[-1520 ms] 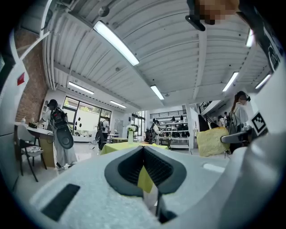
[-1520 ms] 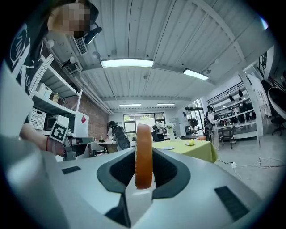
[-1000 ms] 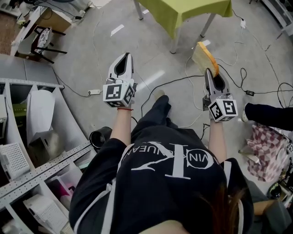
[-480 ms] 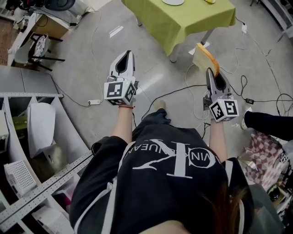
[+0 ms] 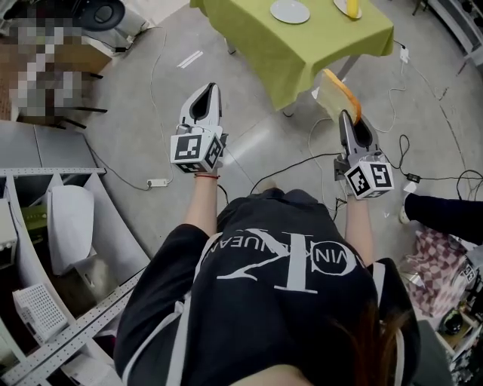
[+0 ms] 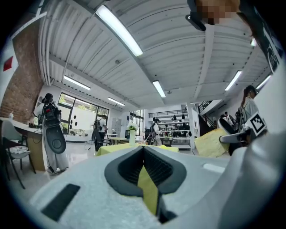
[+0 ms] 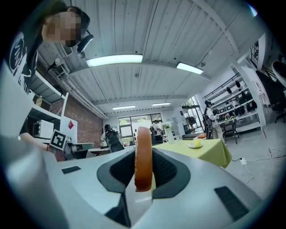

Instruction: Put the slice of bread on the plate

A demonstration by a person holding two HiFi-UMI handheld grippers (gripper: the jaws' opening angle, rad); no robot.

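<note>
The slice of bread (image 5: 334,94) stands on edge, pale with an orange-brown crust, and my right gripper (image 5: 343,114) is shut on its lower edge. In the right gripper view the crust (image 7: 143,156) rises between the jaws of the right gripper (image 7: 144,151). My left gripper (image 5: 209,87) is held level at the left, jaws shut and holding nothing. From the left gripper (image 6: 144,147) view the bread (image 6: 210,143) shows at the right. A white plate (image 5: 290,10) lies bare on the green-clothed table (image 5: 302,53) ahead of both grippers.
A yellow item (image 5: 347,7) sits on the table's far right. Black cables (image 5: 302,162) and a power strip (image 5: 157,182) lie on the grey floor. Metal shelving (image 5: 68,249) runs along the left. Another person's leg (image 5: 445,211) and a checked bag (image 5: 445,264) are at the right.
The green table has drawn closer and the white plate has come into view at the top. Both grippers keep their pose, and the bread stays in the right one.
</note>
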